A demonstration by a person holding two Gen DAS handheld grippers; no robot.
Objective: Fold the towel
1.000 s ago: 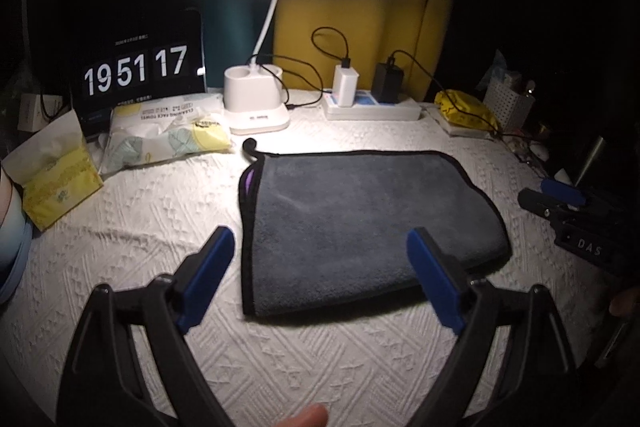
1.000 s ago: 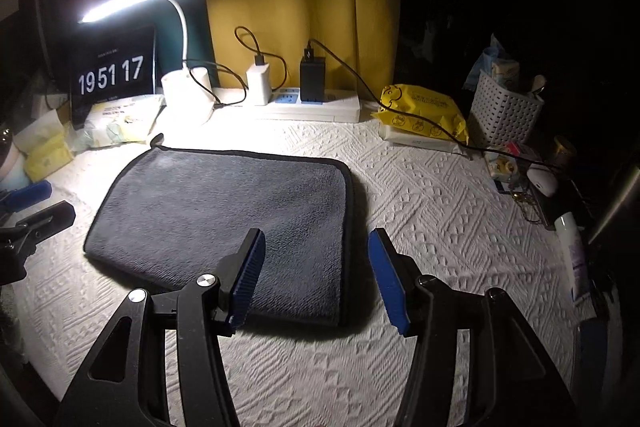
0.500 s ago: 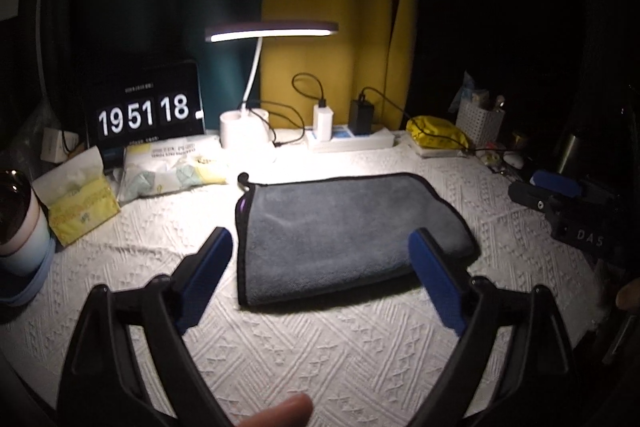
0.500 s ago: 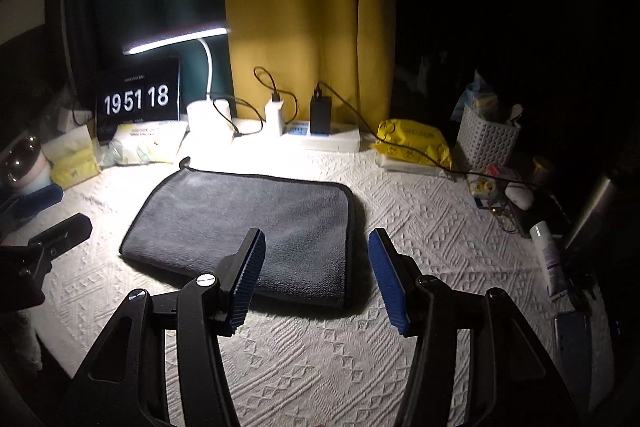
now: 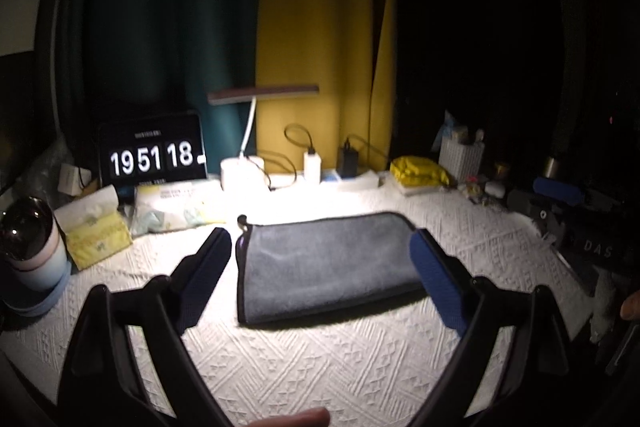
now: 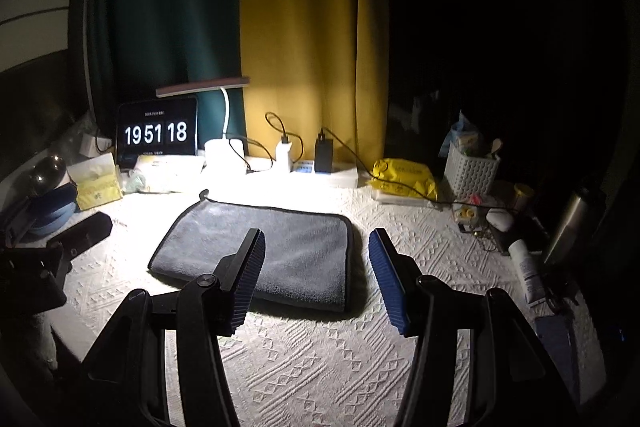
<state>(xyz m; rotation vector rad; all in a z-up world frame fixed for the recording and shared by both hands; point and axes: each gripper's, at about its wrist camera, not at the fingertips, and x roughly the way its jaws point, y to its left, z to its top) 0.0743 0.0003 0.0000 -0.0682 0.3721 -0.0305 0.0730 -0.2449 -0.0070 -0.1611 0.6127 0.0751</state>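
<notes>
A grey towel (image 5: 328,259) with black edging lies folded flat on the white textured tablecloth (image 5: 320,359), under the lamp. It also shows in the right wrist view (image 6: 276,251). My left gripper (image 5: 320,267) is open and empty, held above and in front of the towel, its blue pads either side of it. My right gripper (image 6: 316,267) is open and empty, above the towel's near right corner. Neither touches the towel.
A desk lamp (image 5: 248,163), a clock display (image 5: 152,155), tissue packs (image 5: 96,231), a power strip with chargers (image 6: 320,167), a yellow pouch (image 6: 404,179) and a white basket (image 6: 472,171) line the back. A cup (image 5: 28,247) stands left. Bottles and small items (image 6: 528,267) lie right.
Both grippers have risen and pulled back from the towel, so it looks smaller and farther. The towel has not moved. The clock went from 19:51:17 to 19:51:18.
</notes>
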